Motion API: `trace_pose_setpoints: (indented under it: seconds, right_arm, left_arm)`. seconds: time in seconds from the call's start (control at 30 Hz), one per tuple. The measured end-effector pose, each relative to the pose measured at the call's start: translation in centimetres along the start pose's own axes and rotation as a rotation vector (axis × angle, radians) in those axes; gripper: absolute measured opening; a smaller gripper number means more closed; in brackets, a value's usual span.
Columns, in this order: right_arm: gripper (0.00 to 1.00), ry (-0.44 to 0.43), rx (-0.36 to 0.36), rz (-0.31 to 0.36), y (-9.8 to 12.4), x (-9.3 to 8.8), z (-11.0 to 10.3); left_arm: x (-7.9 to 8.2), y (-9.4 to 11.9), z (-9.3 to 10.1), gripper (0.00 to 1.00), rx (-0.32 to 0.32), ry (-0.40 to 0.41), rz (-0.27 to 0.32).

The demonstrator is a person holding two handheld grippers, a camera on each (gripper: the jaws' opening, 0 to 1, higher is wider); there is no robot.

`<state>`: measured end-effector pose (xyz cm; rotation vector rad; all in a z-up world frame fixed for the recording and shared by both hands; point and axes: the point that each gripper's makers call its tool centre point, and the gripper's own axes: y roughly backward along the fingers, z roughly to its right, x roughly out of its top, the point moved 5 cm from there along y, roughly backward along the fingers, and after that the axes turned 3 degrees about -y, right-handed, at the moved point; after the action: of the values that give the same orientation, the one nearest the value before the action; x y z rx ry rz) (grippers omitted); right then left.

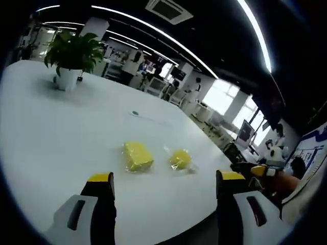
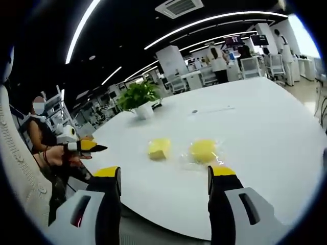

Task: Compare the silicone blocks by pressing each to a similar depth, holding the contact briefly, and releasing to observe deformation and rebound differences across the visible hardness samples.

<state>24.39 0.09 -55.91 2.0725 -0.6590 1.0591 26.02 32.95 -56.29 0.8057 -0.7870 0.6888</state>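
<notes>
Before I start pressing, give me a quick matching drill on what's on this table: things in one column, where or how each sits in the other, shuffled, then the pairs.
Things:
1. square yellow block
2. rounder yellow block
3. potted plant
4. left hand-held gripper

Places or states:
A. far end of the white table, upright
B. open, above the near table edge, touching nothing
C. in clear wrapping, on the right in the left gripper view
D. on the left in the left gripper view, flat on the table

Pairs: 1-D, 2-C, 3-A, 4-B
</notes>
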Motion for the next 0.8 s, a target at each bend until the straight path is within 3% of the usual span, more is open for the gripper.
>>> trace_pose_setpoints:
  seconds: [0.57, 0.8]
  right_arm:
    - [0.63, 0.011, -0.015, 0.013, 0.3, 0.2, -0.3]
    - [0.63, 0.009, -0.025, 0.016, 0.1, -0.1, -0.4]
  left_arm:
    - [-0.1, 0.6, -1.0, 0.82, 0.03, 0.008, 0.003]
    - [-0.9, 0.2, -1.1, 0.8, 0.022, -0.013, -0.022]
